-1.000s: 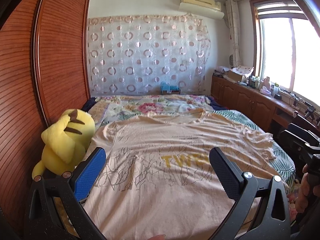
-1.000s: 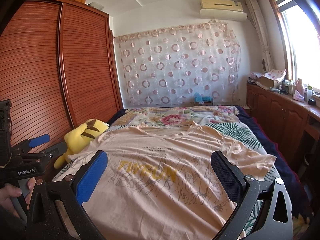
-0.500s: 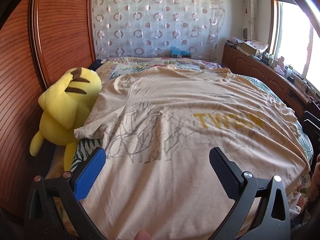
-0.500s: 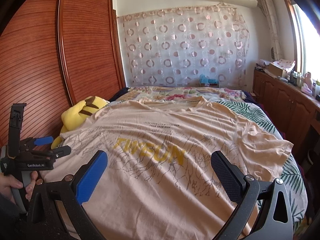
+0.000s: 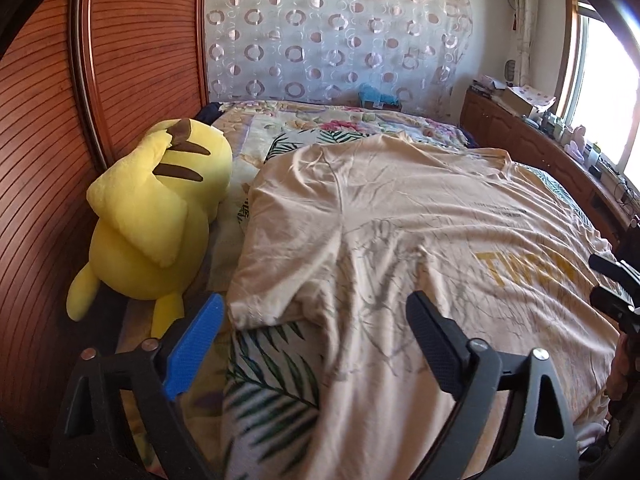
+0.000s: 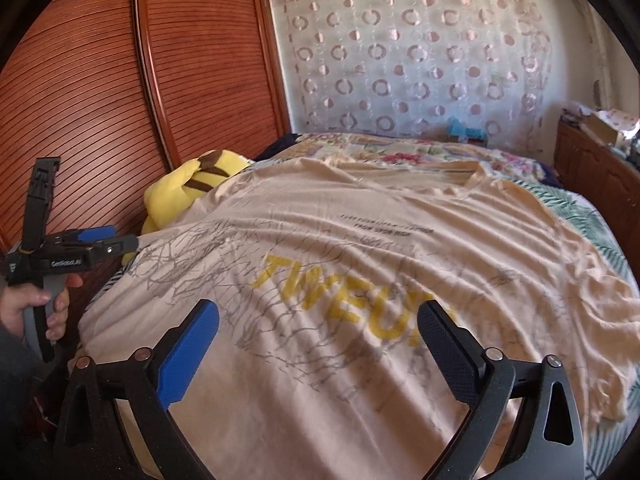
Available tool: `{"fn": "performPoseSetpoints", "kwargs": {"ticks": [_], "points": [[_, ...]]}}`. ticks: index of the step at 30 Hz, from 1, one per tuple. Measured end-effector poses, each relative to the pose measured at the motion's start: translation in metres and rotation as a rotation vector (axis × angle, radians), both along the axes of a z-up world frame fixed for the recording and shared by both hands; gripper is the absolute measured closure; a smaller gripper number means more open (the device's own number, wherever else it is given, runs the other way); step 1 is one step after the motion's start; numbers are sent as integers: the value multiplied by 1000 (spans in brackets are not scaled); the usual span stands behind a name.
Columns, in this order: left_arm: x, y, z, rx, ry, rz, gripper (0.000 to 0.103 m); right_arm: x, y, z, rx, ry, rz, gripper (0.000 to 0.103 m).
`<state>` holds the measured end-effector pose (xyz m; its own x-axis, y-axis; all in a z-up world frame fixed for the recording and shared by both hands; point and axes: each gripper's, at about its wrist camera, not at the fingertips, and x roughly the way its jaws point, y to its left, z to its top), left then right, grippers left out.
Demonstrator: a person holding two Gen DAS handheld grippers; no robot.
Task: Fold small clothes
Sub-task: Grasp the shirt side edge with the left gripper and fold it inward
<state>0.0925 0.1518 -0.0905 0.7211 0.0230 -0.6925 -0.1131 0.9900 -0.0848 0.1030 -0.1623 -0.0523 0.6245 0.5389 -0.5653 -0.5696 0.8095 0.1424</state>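
A peach T-shirt [image 5: 420,232] with yellow letters and grey line print lies spread flat, front up, on the bed; it also shows in the right wrist view [image 6: 360,264]. My left gripper [image 5: 316,320] is open and empty, low over the shirt's left sleeve [image 5: 272,296] and side edge. My right gripper [image 6: 320,324] is open and empty, low over the shirt's lower front near the yellow letters [image 6: 344,296]. The left gripper also shows at the left of the right wrist view [image 6: 100,244], held in a hand.
A yellow plush toy [image 5: 156,224] lies at the bed's left edge against the wooden wardrobe [image 5: 52,152]. The leaf-print bedsheet [image 5: 272,392] shows beside the shirt. A wooden cabinet [image 5: 532,148] with clutter runs along the right under the window.
Both grippers have moved down and closer to the shirt. The left one has shifted left toward the sleeve. Both stayed open.
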Motion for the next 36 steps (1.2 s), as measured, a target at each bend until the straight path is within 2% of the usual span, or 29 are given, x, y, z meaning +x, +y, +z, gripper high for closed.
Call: {"fn": "performPoseSetpoints", "kwargs": {"ticks": [5,7,12,13,15,16,18,24,27,30,32,36], "points": [[19,28,-14,-70,63,12,37,6,-10,-1,-6,31,18,6],[24,37,-21,-73,96,29,49,7,-8,-4,-26,24,20,6],[30,44,-35,-81,148,22,57,6,-2,-2,-75,14,25,6],[30,44,-35,-83,143,19,62,6,-2,-2,-78,17,25,6],[29,44,-34,-71,142,13,74,6,-2,-3,-77,22,24,6],[28,43,-32,-48,136,12,81,5,-3,-3,-77,22,22,6],[28,40,-29,2,119,2,89,9,2,-3,-83,22,20,6],[25,32,-3,92,48,4,92,14,13,-4,-96,16,10,6],[25,16,19,116,-11,-41,93,17,19,-5,-103,11,8,6],[36,-1,32,105,-33,-86,93,15,19,-5,-113,3,9,6],[45,-22,41,78,-49,-152,93,13,21,-6,-116,-4,5,6],[50,-54,48,52,-69,-236,93,13,16,-6,-106,5,-1,6]]}}
